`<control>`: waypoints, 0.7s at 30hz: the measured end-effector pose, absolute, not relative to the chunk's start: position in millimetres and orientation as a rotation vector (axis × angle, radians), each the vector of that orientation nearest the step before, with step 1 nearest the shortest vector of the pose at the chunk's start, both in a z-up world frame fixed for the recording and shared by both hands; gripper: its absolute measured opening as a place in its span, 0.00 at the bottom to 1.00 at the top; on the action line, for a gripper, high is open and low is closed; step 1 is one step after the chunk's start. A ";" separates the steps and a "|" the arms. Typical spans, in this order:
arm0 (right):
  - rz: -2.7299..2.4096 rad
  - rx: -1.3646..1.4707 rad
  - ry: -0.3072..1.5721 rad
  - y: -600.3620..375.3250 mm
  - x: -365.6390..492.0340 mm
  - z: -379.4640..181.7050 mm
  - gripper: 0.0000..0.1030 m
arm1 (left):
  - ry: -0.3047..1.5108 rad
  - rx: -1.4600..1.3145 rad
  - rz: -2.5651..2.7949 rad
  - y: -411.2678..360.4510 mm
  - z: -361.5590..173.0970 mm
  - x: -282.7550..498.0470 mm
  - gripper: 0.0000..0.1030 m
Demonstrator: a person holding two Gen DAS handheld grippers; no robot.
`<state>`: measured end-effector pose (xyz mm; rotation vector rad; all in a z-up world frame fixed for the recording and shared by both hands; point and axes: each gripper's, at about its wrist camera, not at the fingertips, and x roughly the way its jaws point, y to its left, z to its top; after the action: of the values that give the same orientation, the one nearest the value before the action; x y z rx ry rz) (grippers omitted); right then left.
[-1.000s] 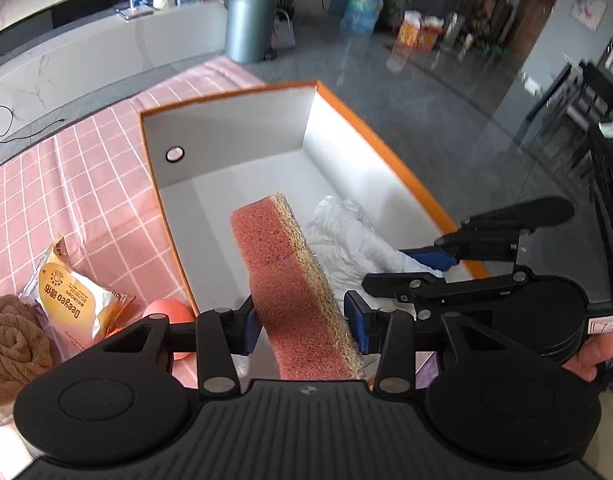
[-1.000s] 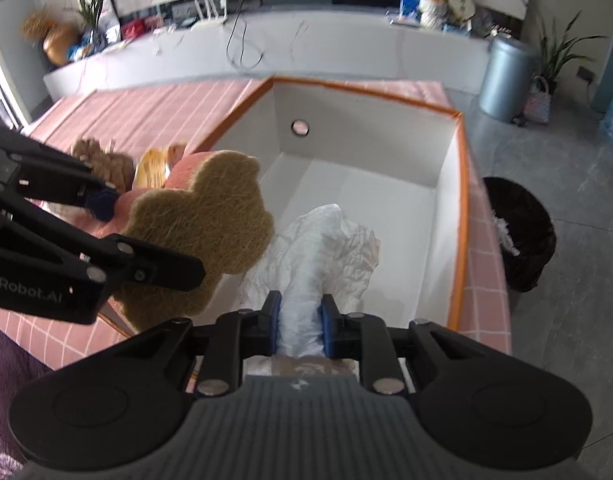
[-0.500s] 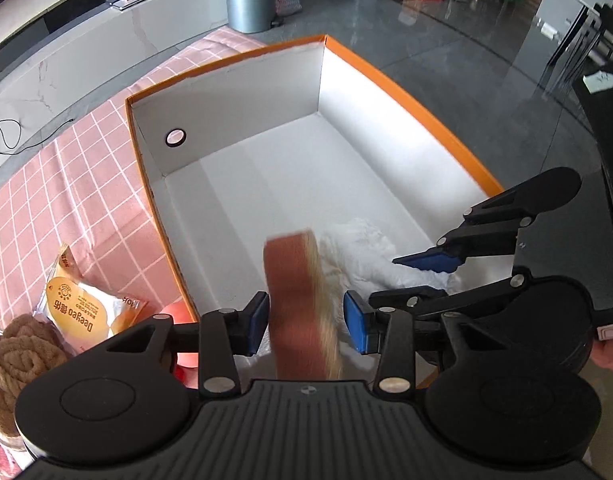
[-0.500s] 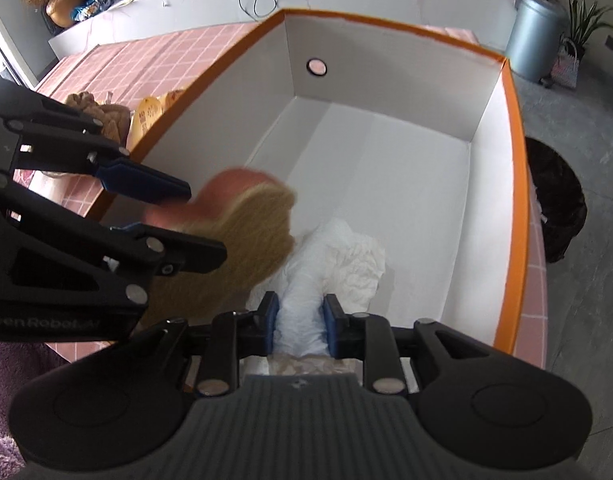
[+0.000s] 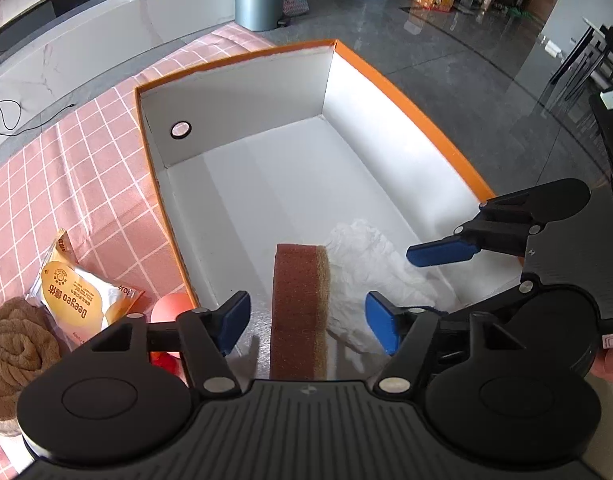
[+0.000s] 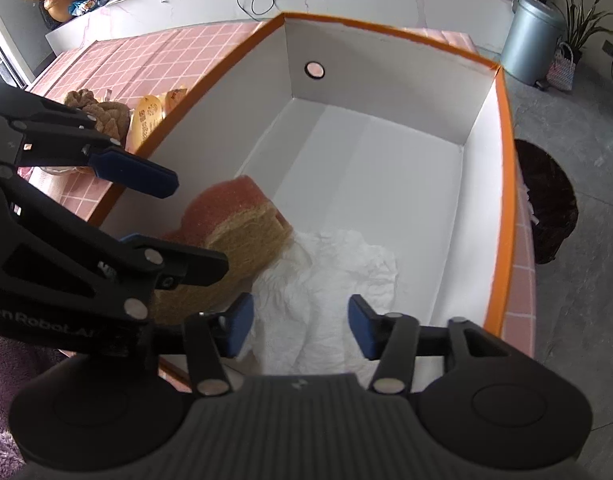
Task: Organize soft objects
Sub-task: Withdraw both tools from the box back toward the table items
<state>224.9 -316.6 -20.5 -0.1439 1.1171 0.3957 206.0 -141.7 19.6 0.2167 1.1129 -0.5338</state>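
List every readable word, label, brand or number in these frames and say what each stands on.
"Deegeo": on the orange snack packet beside the orange box; its Chinese characters and small print are too small to read.
"enRobot.AI": on the body of the left gripper, first letter cut off.
White tag at the right gripper: handwriting illegible.

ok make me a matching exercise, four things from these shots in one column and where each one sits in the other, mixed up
Things:
1. sponge
2. white cloth
3. snack packet
4. rolled brown towel

Places:
A. on the pink tablecloth, right against the box's outer wall
B. inside the box, between the left gripper's open pads
C. farthest from the box, beside the packet
D. inside the box, below the right gripper

Pairs: 1-B, 2-D, 3-A, 4-C
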 end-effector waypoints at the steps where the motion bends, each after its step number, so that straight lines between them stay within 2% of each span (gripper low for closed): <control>1: 0.393 -0.150 1.110 -316.6 222.9 -17.8 0.61 | 1.109 0.207 -0.536 -140.1 21.9 205.0 0.84; 3: 0.396 -0.155 1.101 -317.4 220.6 -12.7 0.66 | 1.095 0.200 -0.524 -137.8 26.7 202.6 0.84; 9: 0.401 -0.164 1.056 -320.2 208.0 6.0 0.66 | 1.047 0.191 -0.521 -131.7 40.5 193.4 0.84; 13: 0.405 -0.170 0.975 -321.8 192.0 20.4 0.79 | 0.986 0.149 -0.542 -120.6 50.9 183.7 0.84; 21: 0.311 -0.128 0.748 -320.3 156.3 40.7 0.89 | 0.611 0.099 -0.457 -88.2 69.4 142.0 0.84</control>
<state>156.3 -320.3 40.7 -0.1283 0.7481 0.3107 142.0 -88.2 69.4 0.0987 0.6113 -0.4566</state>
